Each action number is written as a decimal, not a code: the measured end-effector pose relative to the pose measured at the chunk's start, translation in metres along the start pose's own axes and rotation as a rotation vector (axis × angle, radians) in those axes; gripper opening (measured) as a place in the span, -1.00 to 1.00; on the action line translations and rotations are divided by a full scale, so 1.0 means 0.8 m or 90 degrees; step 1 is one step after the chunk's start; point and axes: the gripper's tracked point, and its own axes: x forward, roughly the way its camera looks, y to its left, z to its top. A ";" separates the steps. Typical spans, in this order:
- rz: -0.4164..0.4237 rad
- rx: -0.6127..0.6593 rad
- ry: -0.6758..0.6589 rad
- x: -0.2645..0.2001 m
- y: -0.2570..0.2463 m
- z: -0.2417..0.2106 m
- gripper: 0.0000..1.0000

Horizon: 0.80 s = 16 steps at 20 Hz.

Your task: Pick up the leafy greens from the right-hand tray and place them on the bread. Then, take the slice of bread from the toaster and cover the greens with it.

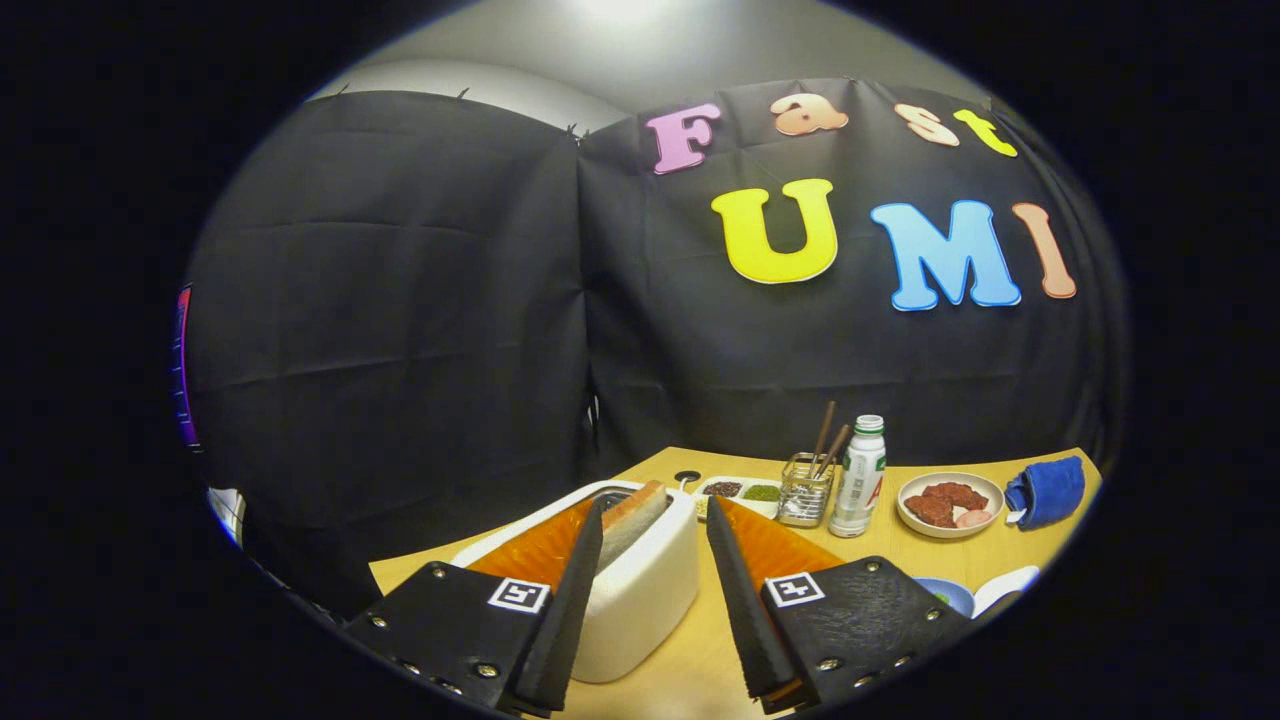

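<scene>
Tool (655,520) open, its fingers spread with nothing between the tips; both fingers reach to either side of the white toaster (640,590), which sits just ahead of them on the table (990,560).

Bread slice (632,515) stands upright in the toaster slot, top edge proud of the slot, close to the left finger.

Progress: the covering slice is in the toaster now, so the cover step is open as far as seen. Leafy greens, right-hand tray and base bread cannot be made out; their state is unsettled.

Beyond the fingers: small divided dish (742,490), mesh holder with sticks (805,490), bottle (858,478), plate of reddish food (948,503), blue cloth (1047,490).

Writing: bottle label too small to read. Square markers on both fingers, no text.
</scene>
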 end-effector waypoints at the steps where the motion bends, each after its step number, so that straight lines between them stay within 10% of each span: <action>1: 0.002 -0.003 0.002 0.005 0.008 -0.003 0.28; 13: -0.018 -0.007 0.053 0.066 0.031 -0.054 0.28; 14: -0.015 -0.006 0.055 0.064 0.032 -0.057 -0.35; 16: -0.014 0.005 0.051 0.061 0.032 -0.054 -0.37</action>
